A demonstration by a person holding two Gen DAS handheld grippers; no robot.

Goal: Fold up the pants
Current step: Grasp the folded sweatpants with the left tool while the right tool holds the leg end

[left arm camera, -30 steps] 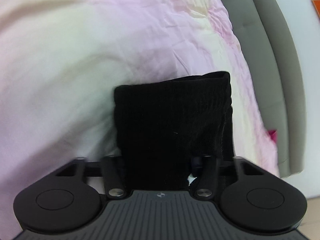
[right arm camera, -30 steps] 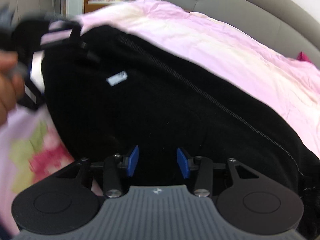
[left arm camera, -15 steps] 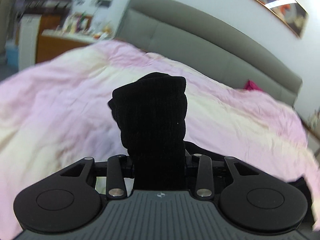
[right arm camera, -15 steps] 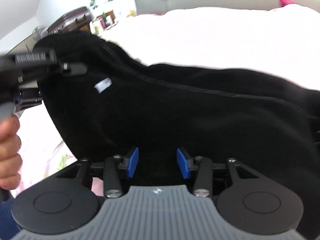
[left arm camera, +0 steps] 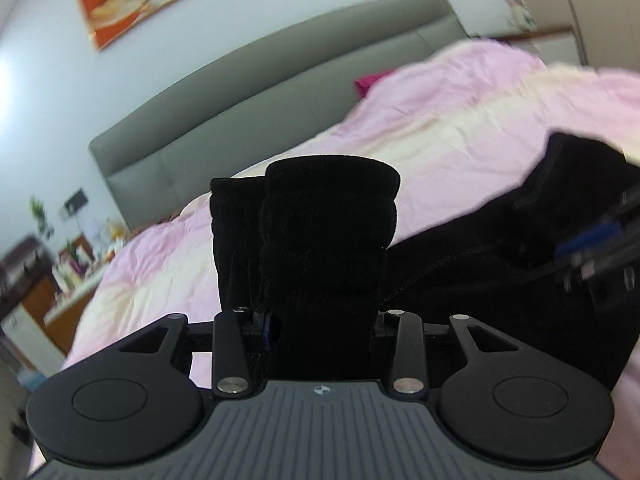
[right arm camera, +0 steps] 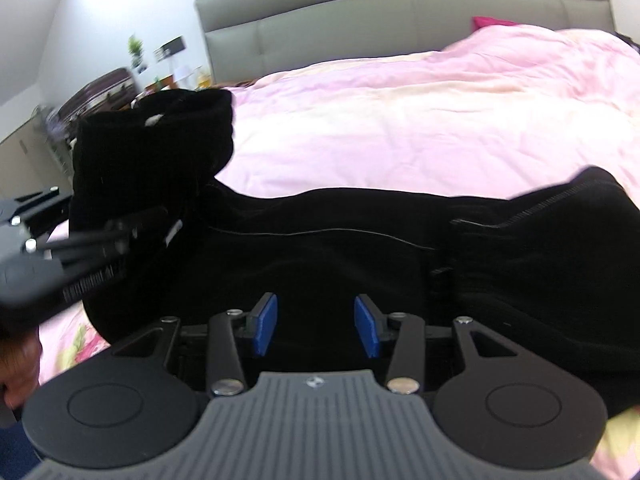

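Pants [right arm camera: 360, 248], black and knitted, hang in the air just above the pink duvet [right arm camera: 400, 132], stretched sideways between two grippers. The left gripper [left arm camera: 322, 332] pinches a thick bunched end of them, which stands up between its jaws like a rolled cuff. The right gripper [right arm camera: 316, 328] has black cloth filling the gap between its blue pads [right arm camera: 264, 324]; those pads stand partly spread, and the cloth looks gripped, though I cannot tell how firmly. Folding seems barely under way: the garment looks lifted and being brought round, with no flat, squared fold lying on the duvet yet. By my reckoning, laying it down, smoothing it and doubling it over all remain. Beneath the pants, the duvet is pale pink with cream patches, creased, and shows a flowered print at its near edge. Behind the duvet rises a grey padded headboard [right arm camera: 400, 12], with a small magenta item beside it. Above the headboard hangs an orange picture [left arm camera: 132, 4]; left of the headboard sits a cluttered wooden dresser [left arm camera: 52, 288] with a plant.
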